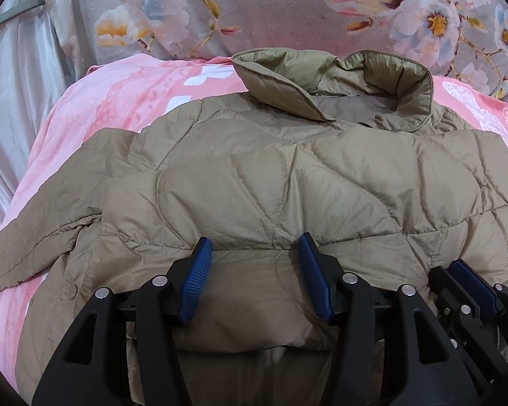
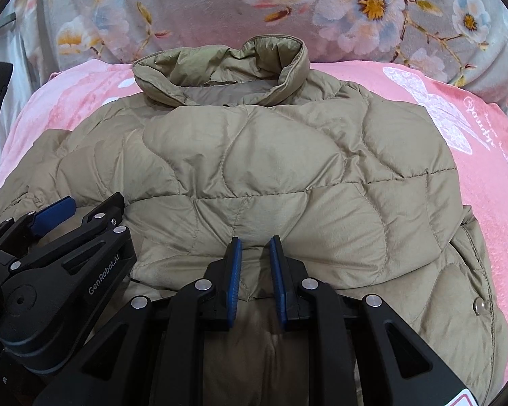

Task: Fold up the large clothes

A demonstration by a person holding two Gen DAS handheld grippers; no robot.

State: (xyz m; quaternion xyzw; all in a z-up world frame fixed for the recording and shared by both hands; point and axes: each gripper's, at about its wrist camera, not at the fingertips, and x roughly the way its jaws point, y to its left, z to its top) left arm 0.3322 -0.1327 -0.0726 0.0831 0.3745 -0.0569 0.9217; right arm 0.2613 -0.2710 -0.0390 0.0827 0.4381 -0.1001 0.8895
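Here, the left gripper angles down with its blue ribbed pads spread apart over a raised fold of a tan quilted jacket, pinching nothing. Just to its right, the right gripper stands with jaws nearly together, clamped on a ridge of the same puffy fabric. Ahead of both lies the upturned collar. The jacket rests on a pink blanket; beyond that, a grey floral cover.

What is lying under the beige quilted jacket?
Under the jacket a pink blanket with white print shows on both sides. How the blanket looks beneath the jacket is covered. Behind the collar lies grey flowered fabric.
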